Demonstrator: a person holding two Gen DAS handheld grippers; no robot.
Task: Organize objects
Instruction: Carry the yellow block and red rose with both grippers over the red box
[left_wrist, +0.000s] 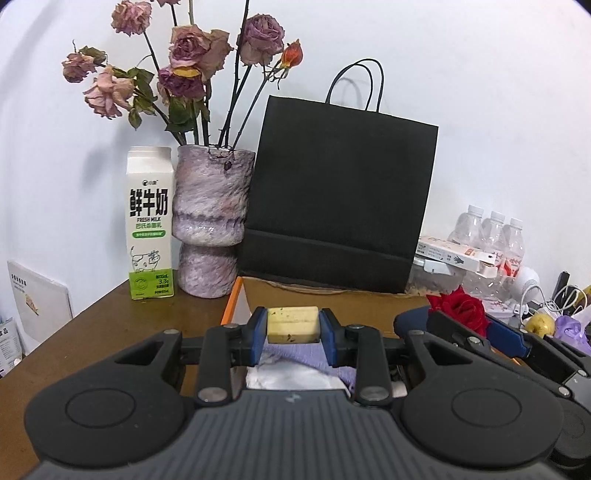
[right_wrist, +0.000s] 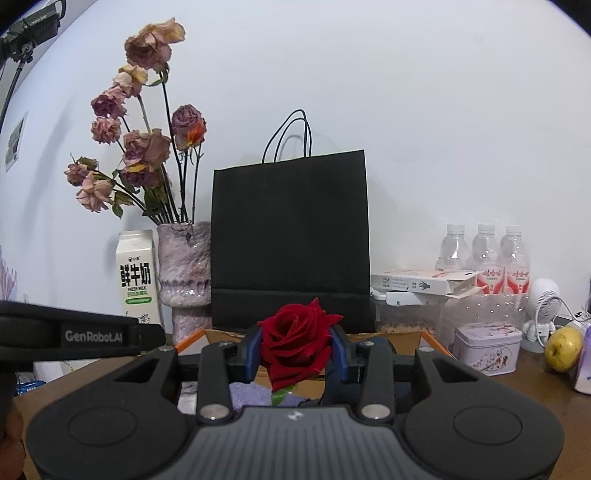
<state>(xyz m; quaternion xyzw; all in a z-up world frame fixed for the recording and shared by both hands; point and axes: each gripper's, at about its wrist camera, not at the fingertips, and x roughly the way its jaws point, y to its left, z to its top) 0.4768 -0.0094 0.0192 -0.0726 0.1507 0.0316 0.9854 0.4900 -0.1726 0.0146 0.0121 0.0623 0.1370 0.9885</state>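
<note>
- The left claw (left_wrist: 293, 325) is level, its blue pads pressed against both ends of a pale yellow block (left_wrist: 293, 324).
- The right claw (right_wrist: 296, 349) is level too, its fingers closed around a red rose (right_wrist: 295, 338).
- In the left wrist view the right claw (left_wrist: 469, 328) sits just to the right, angled inward.

Left gripper (left_wrist: 292, 325): matte black linkage arms, silver round screws at pivots, blue pads on fingers (left_wrist: 259, 332). Grey ribbed housing below, small pale logo at centre, round black discs either side. Right gripper (right_wrist: 295, 345): same build, blue pads, silver screws. White "GenRobot.AI" lettering on left gripper's black side.
</note>
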